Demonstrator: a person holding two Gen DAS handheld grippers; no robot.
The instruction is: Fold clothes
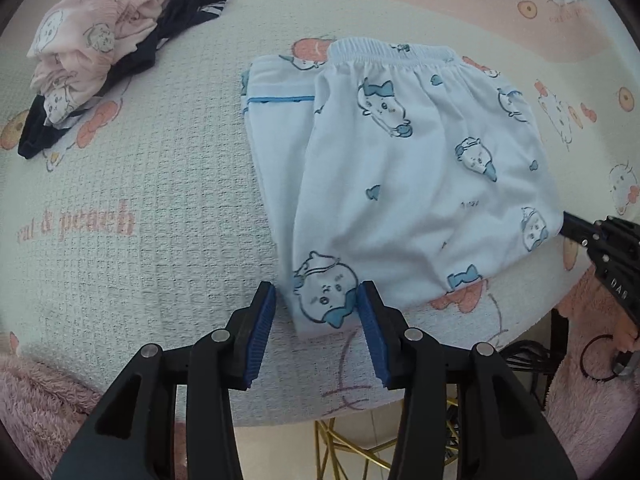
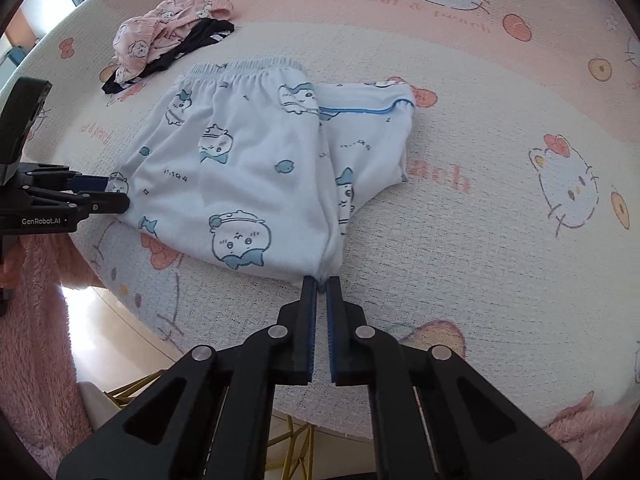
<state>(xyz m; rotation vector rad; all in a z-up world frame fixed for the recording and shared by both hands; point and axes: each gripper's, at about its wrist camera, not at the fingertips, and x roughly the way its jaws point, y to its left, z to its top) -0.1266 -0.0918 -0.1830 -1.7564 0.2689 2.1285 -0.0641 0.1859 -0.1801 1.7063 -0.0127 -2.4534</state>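
Observation:
White pyjama trousers [image 1: 404,168] with blue cartoon prints lie folded on the table, waistband at the far side; they also show in the right wrist view [image 2: 248,168]. My left gripper [image 1: 316,300] is open, its blue pads either side of the trousers' near corner. It also shows at the left of the right wrist view [image 2: 118,192]. My right gripper [image 2: 321,280] is shut on the trousers' near corner. It shows at the right edge of the left wrist view [image 1: 568,224], touching the cloth's side.
A heap of pink and dark clothes [image 1: 100,52] lies at the far left, also in the right wrist view [image 2: 168,36]. The table cover [image 1: 140,184] is a textured cloth with cat prints. The table's near edge, gold legs [image 1: 344,444] and pink fluffy sleeves are below.

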